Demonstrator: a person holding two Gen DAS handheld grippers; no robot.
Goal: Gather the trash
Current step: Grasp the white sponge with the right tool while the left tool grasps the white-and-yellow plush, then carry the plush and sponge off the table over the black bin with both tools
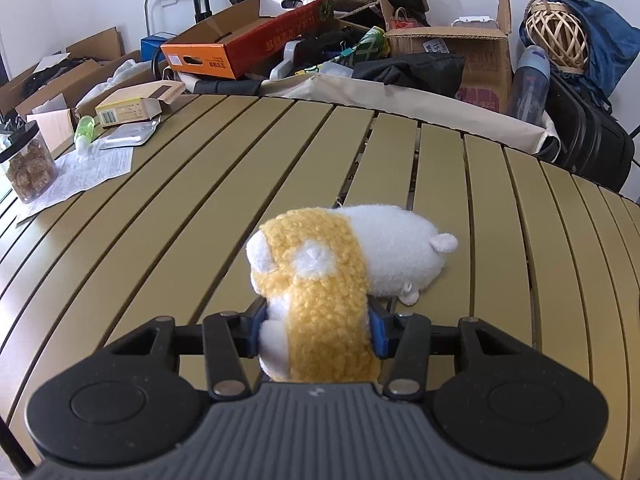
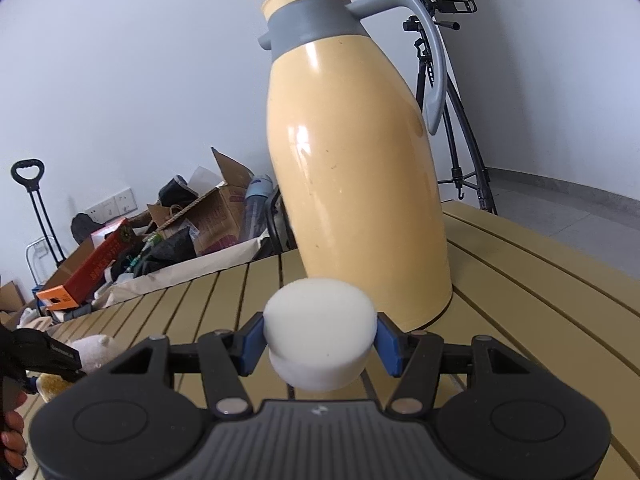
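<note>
- Your left gripper (image 1: 316, 330) is clamped on the yellow-and-white plush hamster (image 1: 320, 276), long axis running straight ahead, over the slatted surface (image 1: 160, 220).
- Your right gripper (image 2: 320, 346) pinches the white foam puck (image 2: 320, 336); the yellow thermos jug (image 2: 352, 168) stands just ahead.

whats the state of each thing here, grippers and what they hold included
left gripper: shut on plush toy
plush toy: gripped at one end, far end resting on table
right gripper: shut on foam puck
foam puck: held between blue pads, above table
thermos: upright, lid closed
jar: upright, lid on
</note>
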